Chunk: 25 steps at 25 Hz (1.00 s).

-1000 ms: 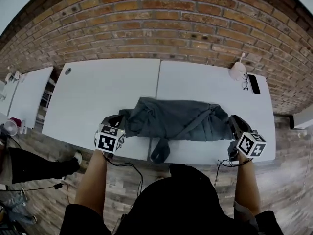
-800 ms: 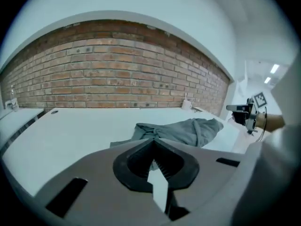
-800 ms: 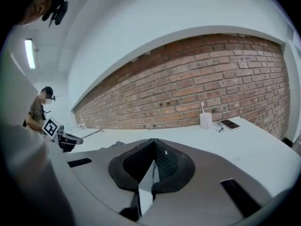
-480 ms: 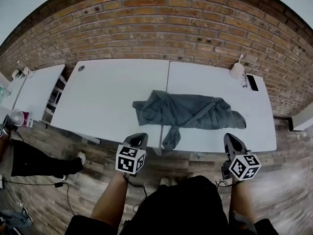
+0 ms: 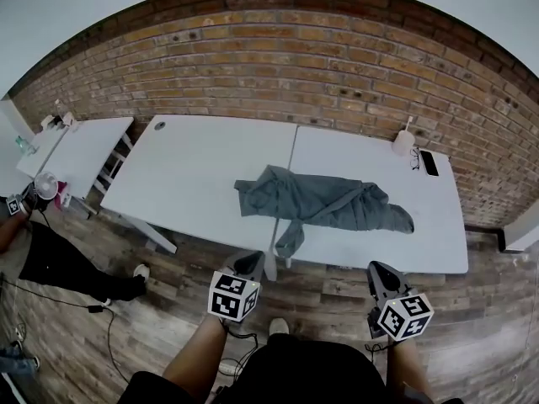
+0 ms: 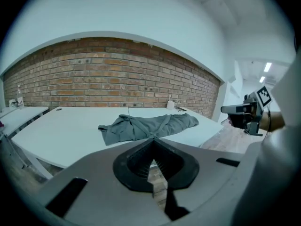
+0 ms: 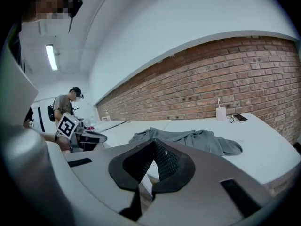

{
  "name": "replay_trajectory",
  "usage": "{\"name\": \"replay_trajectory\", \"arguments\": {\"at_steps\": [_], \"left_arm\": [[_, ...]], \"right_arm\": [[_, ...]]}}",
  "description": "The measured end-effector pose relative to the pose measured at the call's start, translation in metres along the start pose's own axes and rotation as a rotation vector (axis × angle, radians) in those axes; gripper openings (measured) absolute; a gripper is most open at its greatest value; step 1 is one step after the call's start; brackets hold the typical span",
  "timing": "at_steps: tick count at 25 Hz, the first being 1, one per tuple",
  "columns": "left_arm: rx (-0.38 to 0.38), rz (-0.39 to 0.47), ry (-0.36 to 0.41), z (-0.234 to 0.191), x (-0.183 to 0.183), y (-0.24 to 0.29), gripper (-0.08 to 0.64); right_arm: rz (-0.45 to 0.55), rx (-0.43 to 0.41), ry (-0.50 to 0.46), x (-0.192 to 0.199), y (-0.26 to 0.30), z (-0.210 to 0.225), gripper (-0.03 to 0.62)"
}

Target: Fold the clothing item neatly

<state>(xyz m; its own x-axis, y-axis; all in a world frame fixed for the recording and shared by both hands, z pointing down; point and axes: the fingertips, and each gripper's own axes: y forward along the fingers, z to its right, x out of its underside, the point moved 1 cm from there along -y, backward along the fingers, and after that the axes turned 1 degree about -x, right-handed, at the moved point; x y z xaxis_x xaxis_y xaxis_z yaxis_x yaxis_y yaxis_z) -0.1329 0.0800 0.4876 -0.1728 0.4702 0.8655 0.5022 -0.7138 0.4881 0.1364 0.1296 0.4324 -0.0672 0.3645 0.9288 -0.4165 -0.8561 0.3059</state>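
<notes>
The grey garment [image 5: 324, 204] lies crumpled, not yet neatly folded, along the near part of two white tables pushed together, and neither gripper touches it.

Nearest the person, both grippers hang over the wooden floor [image 5: 337, 286], short of the tables' front edge. The left gripper [image 5: 250, 262] has its jaws pressed together with nothing between them, as the left gripper view shows [image 6: 153, 142]. The right gripper [image 5: 377, 269] is likewise closed on nothing, its ribbed pads meeting in the right gripper view [image 7: 154, 147]. Each gripper also shows in the other's view, off to the side and well apart from the cloth.

Beyond them, the garment spans the seam between the left table [image 5: 189, 171] and the right table [image 5: 421, 238], with most of it on the right one. One limp part droops over the front edge near the seam. In the left gripper view the garment [image 6: 146, 126] sits straight ahead of the jaws; in the right gripper view it [image 7: 193, 139] lies ahead and slightly right.

Farther back, at the right table's far corner, stand a small white container [image 5: 403, 144], a pair of glasses [image 5: 417, 158] and a dark phone [image 5: 431, 163], close together. A separate white table [image 5: 76, 146] stands at the left, with a person's leg [image 5: 59, 263] in dark trousers near it. A brick wall [image 5: 278, 74] runs behind everything.
</notes>
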Motion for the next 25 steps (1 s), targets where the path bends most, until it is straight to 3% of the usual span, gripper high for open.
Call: {"name": "replay_trajectory", "arguments": {"at_steps": [3,6,9,14,25], "left_arm": [[-0.001,-0.005,-0.023,0.039,0.007,-0.017,-0.003],[0.031,0.043,-0.067,0.091,0.003,-0.042,-0.002],[0.019,0.083,-0.051,0.131,0.003,-0.065,-0.003],[-0.006,0.058,-0.034,0.185,0.031,-0.1,-0.002],[0.012,-0.039,-0.018,0.218,0.081,-0.151,-0.002]], "right_arm": [[0.021,-0.039,-0.011,0.004,-0.045,-0.011,0.002],[0.062,-0.1,-0.071,0.005,-0.09,-0.035,0.002],[0.072,-0.139,-0.097,0.014,-0.117,-0.049,0.002],[0.075,-0.17,-0.079,0.029,-0.158,-0.063,0.002],[0.089,-0.164,-0.027,0.044,-0.214,-0.085,0.002]]}}
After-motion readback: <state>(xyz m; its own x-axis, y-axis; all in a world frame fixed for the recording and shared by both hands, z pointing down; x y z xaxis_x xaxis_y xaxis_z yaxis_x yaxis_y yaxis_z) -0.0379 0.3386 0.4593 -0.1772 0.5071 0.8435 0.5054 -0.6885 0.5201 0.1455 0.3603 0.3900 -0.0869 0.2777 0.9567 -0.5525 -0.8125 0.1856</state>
